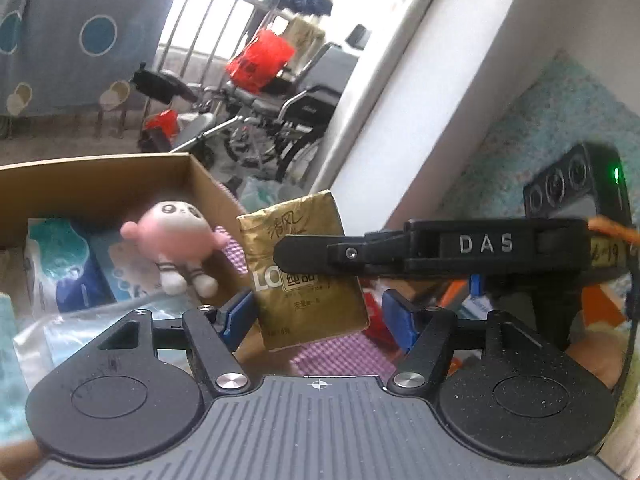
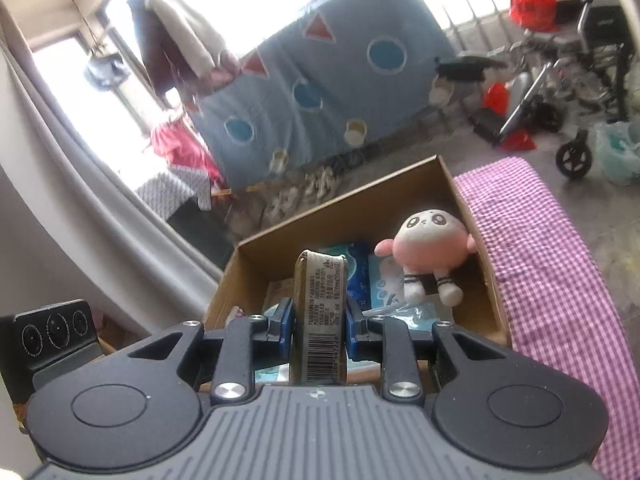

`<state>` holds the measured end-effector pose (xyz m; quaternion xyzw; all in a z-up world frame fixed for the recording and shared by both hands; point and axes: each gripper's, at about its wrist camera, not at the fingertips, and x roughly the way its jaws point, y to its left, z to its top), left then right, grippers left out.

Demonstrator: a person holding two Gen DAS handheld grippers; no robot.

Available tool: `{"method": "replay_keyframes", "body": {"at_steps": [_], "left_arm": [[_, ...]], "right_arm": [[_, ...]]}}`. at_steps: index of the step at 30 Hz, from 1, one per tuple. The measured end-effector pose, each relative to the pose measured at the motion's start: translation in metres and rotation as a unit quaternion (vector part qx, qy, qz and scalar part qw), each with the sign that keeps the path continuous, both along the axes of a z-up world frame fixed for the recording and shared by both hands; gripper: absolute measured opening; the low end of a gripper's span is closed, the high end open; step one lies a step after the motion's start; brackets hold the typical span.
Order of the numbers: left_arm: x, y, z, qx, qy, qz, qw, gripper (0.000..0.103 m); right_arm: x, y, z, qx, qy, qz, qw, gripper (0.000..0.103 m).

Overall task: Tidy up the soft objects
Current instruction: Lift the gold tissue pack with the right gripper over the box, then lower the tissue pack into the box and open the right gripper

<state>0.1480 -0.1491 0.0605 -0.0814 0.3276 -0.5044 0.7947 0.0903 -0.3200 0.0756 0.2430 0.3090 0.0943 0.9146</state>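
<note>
My right gripper (image 2: 318, 320) is shut on a gold tissue pack (image 2: 318, 308), seen edge-on with its barcode toward the camera, above an open cardboard box (image 2: 340, 208). In the box a pink and white plush doll (image 2: 428, 248) leans in the far right corner on blue tissue packs (image 2: 360, 268). In the left wrist view the same gold tissue pack (image 1: 308, 272) hangs from the right gripper (image 1: 296, 254), which reaches in from the right. My left gripper (image 1: 318, 316) is open; the pack hangs between its blue pads, and the right pad stands apart from it. The doll (image 1: 176, 236) and box (image 1: 100, 184) lie behind.
A purple checked cloth (image 2: 540, 260) covers the surface right of the box. A wheelchair (image 1: 304, 112) and red bags stand on the floor beyond. A blue patterned sheet (image 2: 320, 100) hangs at the window. A white wall (image 1: 400, 100) rises on the right of the left wrist view.
</note>
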Motion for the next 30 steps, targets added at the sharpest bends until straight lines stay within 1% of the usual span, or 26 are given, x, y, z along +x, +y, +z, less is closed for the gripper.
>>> {"method": "replay_keyframes", "body": {"at_steps": [3,7,10,12,15,17,19,21,23,27,29,30], "left_arm": [[0.023,-0.015,-0.010,0.018,0.023,0.007,0.9996,0.068],[0.048,-0.032,-0.034,0.036,0.071,0.013,0.9967,0.068],[0.061,-0.038,-0.053,0.041,0.104,0.020,0.9935,0.069],[0.064,-0.037,-0.058,0.046,0.113,0.020,0.9924,0.070],[0.064,-0.032,-0.061,0.049,0.105,0.020,0.9931,0.075],[0.062,-0.027,-0.060,0.051,0.094,0.022,0.9940,0.079],[0.060,-0.022,-0.057,0.052,0.084,0.021,0.9949,0.085],[0.058,-0.015,-0.055,0.053,0.079,0.025,0.9952,0.085],[0.054,-0.008,-0.053,0.054,0.070,0.028,0.9957,0.090],[0.047,0.007,-0.051,0.046,0.062,0.032,0.9965,0.094],[0.045,0.012,-0.048,0.044,0.056,0.030,0.9970,0.094],[0.043,0.015,-0.047,0.043,0.052,0.032,0.9972,0.094]], "right_arm": [[0.036,-0.011,-0.007,-0.007,0.040,0.020,0.999,0.027],[0.074,-0.026,-0.030,-0.011,0.107,0.038,0.993,0.027],[0.093,-0.031,-0.045,-0.018,0.144,0.048,0.988,0.027],[0.102,-0.031,-0.054,-0.026,0.165,0.056,0.984,0.027],[0.111,-0.025,-0.062,-0.069,0.188,0.067,0.978,0.027],[0.117,-0.021,-0.068,-0.088,0.206,0.074,0.972,0.027],[0.121,-0.012,-0.073,-0.118,0.215,0.088,0.965,0.027],[0.123,0.001,-0.075,-0.161,0.220,0.099,0.957,0.027],[0.125,0.014,-0.079,-0.204,0.229,0.109,0.946,0.027],[0.127,0.032,-0.089,-0.271,0.244,0.122,0.923,0.029],[0.125,0.038,-0.090,-0.298,0.246,0.122,0.914,0.029],[0.126,0.039,-0.090,-0.305,0.246,0.120,0.912,0.029]]}}
